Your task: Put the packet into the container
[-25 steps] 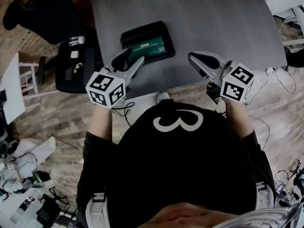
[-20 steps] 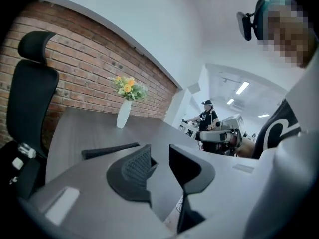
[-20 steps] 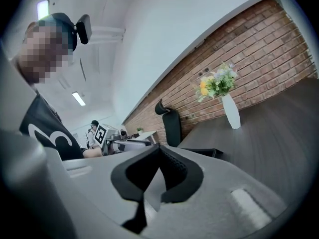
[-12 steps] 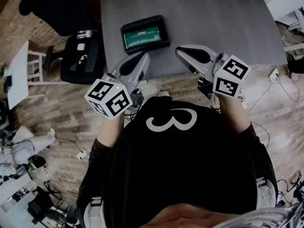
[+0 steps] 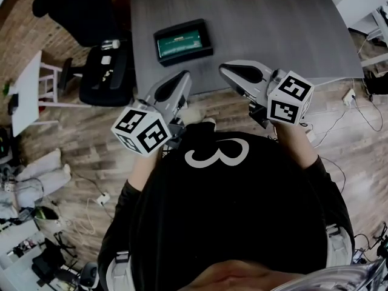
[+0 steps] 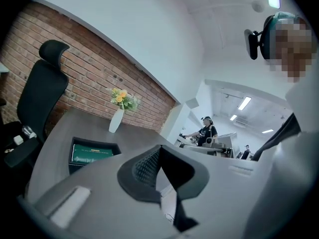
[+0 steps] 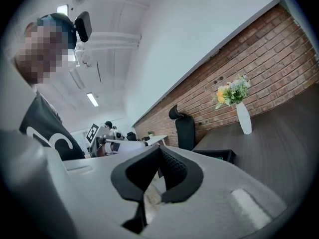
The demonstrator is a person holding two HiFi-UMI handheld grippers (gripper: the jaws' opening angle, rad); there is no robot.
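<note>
The green packet (image 5: 180, 42) lies inside the black container (image 5: 182, 28) on the grey table (image 5: 273, 29), left of the middle. The left gripper view shows the same packet (image 6: 91, 154) in the container (image 6: 75, 164). My left gripper (image 5: 184, 77) hangs at the table's near edge, pulled back from the container, shut with nothing in it. My right gripper (image 5: 224, 70) hovers beside it over the near edge, also shut and empty. Their tips meet in each gripper view: left gripper (image 6: 159, 149), right gripper (image 7: 159, 148).
A white vase with flowers (image 6: 116, 119) stands at the table's far edge. A black office chair (image 5: 76, 11) and a black seat with small items (image 5: 106, 71) stand left of the table. Cables lie on the wooden floor (image 5: 91, 162).
Both grippers have drawn back from the container toward the person. The left jaws, spread a second ago, have closed on nothing. The packet stays in the container.
</note>
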